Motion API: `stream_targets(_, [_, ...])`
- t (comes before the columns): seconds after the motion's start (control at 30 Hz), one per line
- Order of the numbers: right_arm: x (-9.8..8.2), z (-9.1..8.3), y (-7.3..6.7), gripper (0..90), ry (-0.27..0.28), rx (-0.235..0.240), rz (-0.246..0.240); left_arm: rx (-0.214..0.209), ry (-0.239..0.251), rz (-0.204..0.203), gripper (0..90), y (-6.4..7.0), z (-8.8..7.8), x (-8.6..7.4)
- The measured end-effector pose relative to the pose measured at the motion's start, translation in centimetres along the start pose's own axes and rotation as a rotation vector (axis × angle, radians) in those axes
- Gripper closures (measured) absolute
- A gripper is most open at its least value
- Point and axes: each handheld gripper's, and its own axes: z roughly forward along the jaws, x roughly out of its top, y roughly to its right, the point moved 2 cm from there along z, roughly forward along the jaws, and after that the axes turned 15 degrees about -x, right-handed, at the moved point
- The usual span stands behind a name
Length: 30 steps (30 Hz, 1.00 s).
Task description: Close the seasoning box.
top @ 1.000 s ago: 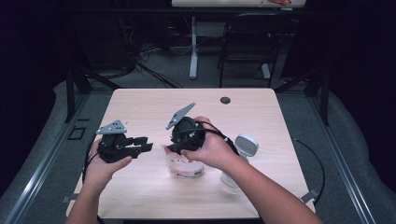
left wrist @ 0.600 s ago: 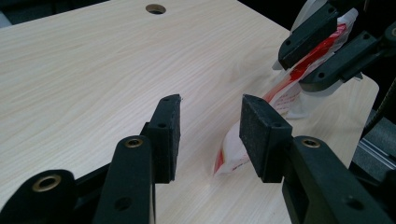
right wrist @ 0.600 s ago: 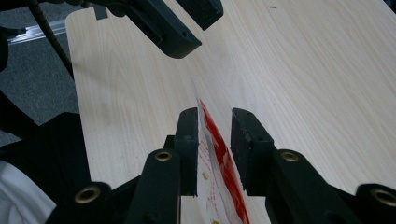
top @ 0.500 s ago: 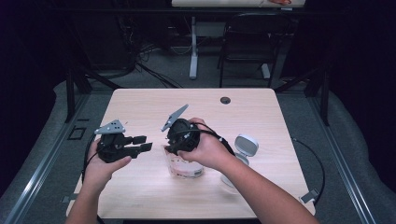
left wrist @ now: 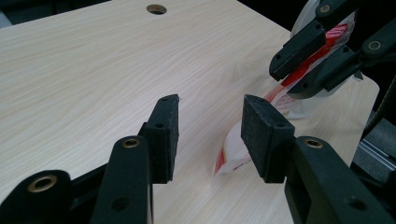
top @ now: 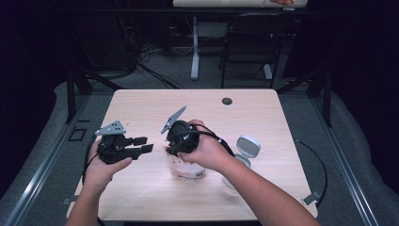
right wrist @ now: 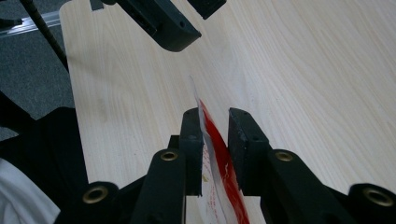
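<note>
High view: clear plastic bag (top: pixel 186 168) with red-white print stands near the tabletop's (top: pixel 263 113) front edge, under the right gripper (top: pixel 173 147); left gripper (top: pixel 141 147) just beside it, jaws apart, empty. Pale wood top, dark room, chair behind; white round device (top: pixel 246 147) toward the right edge

Left gripper view: jaws have just been opening, nothing between, bag (left wrist: pixel 243 149) beyond

Right gripper view: jaws have just been closing around the bag's top edge (right wrist: pixel 215 154), narrow gap left

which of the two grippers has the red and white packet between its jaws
The right gripper: the red-and-white packet stands between its closing jaws. The left gripper hangs apart beside it, jaws open on nothing but the table.
</note>
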Motion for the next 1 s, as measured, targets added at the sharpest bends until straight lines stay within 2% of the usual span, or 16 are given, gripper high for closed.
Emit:
stream_targets(0.37, [-0.16,0.63,0.04,75.4,-0.043,0.007,-0.020,0.000,-0.005,0.002,56.6,-0.04,0.04,-0.04])
stream_targets(1.0, [-0.53,0.55,0.40,76.5,-0.073,0.014,-0.026,0.002,-0.008,-0.001,56.6,-0.08,0.21,-0.10])
